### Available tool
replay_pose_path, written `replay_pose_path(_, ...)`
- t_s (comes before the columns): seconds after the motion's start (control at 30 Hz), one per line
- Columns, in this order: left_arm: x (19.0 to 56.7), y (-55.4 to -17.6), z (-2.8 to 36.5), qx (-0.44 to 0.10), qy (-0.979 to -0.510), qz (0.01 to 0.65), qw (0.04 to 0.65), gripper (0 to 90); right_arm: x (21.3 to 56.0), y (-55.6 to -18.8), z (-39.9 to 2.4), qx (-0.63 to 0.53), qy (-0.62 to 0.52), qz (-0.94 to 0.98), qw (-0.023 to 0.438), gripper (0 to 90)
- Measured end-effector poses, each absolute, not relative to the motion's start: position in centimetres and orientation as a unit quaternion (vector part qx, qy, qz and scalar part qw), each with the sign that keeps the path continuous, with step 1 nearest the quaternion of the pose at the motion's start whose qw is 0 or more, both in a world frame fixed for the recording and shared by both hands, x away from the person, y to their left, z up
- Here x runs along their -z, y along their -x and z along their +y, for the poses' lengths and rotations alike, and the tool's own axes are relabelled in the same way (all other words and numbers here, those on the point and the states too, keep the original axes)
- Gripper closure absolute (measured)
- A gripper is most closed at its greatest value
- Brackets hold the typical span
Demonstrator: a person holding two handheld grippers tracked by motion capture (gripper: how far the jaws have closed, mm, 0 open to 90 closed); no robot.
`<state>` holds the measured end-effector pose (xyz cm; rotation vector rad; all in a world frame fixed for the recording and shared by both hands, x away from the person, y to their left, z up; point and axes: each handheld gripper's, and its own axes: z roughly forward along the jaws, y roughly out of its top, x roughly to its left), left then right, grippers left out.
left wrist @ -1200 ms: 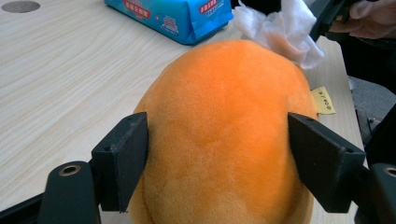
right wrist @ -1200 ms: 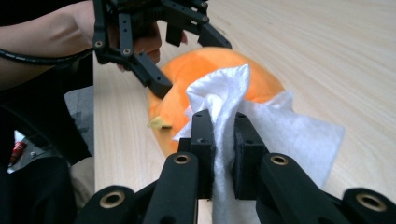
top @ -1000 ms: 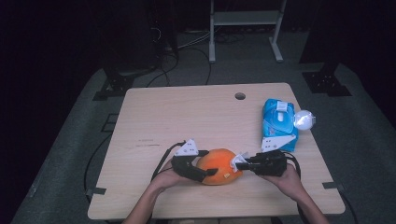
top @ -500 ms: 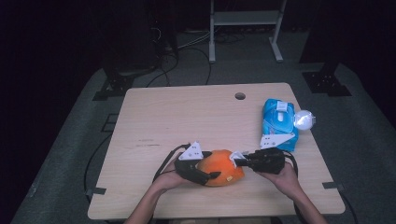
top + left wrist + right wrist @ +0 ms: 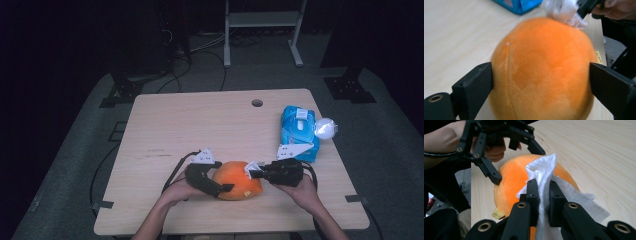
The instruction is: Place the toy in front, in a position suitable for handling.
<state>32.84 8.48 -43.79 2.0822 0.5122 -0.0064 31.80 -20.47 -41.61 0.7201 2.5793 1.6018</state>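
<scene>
orange plush ball: desk's 6 o'clock edge
left hand-held gripper: jaws just opening, spread around ball
right hand-held gripper: pinching white wipe against ball's top

- A light wooden table stood on a grey floor mat, with a small round hole near its far edge.
- A blue pack of wet wipes lay near the table's right edge — its white flap faced up.
- A white crumpled ball rested just beside the pack, at the table's edge.
- A white metal stand stood beyond the table in the dark — black cables trailed on the floor near it.
</scene>
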Motion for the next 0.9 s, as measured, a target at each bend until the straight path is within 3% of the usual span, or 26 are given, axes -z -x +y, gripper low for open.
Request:
replay_pose_path(0.07,43.7,-32.7,8.5,0.005,-0.858,0.204,0.472,20.1,41.6,-31.8,-20.4,-0.512,-0.231,0.827,0.011,81.0)
replay_pose_path(0.13,42.9,-32.3,8.4,-0.033,-0.858,0.185,0.478,31.4,41.3,-31.5,-20.3,-0.514,-0.233,0.826,0.013,81.1)
replay_pose_path(0.2,42.6,-32.1,8.4,-0.055,-0.855,0.171,0.486,35.7,40.8,-31.3,-20.2,-0.519,-0.23,0.823,0.022,81.2)
replay_pose_path(0.23,41.8,-31.7,8.1,-0.108,-0.853,0.143,0.491,36.4,40.5,-31.2,-20.2,-0.528,-0.228,0.818,0.021,81.3)
replay_pose_path(0.27,41.8,-31.7,8.1,-0.108,-0.853,0.143,0.491,36.4,40.5,-31.2,-20.2,-0.528,-0.228,0.818,0.021,81.3)
replay_pose_path(0.3,41.3,-31.4,7.8,-0.151,-0.849,0.118,0.492,36.4,39.9,-31.0,-20.0,-0.539,-0.223,0.812,0.024,81.3)
replay_pose_path(0.4,42.0,-31.6,7.6,-0.153,-0.854,0.109,0.485,34.2,39.8,-31.0,-19.6,-0.537,-0.219,0.814,0.034,81.3)
replay_pose_path(0.53,43.0,-32.3,8.0,-0.123,-0.851,0.134,0.493,16.3,40.9,-31.4,-19.6,-0.517,-0.229,0.824,0.035,81.3)
replay_pose_path(0.6,43.2,-33.2,8.8,-0.089,-0.843,0.184,0.498,8.5,41.6,-31.9,-19.9,-0.512,-0.244,0.823,0.031,81.4)
replay_pose_path(0.77,43.8,-33.5,9.2,-0.061,-0.845,0.201,0.492,12.4,41.6,-32.1,-20.1,-0.507,-0.251,0.824,0.038,81.4)
replay_pose_path(0.8,43.4,-33.3,9.1,-0.074,-0.847,0.194,0.49,21.7,41.4,-31.8,-19.9,-0.506,-0.246,0.826,0.046,81.3)
replay_pose_path(0.9,42.5,-32.6,8.2,-0.1,-0.853,0.17,0.483,27.1,40.7,-31.2,-19.0,-0.516,-0.228,0.825,0.046,81.3)
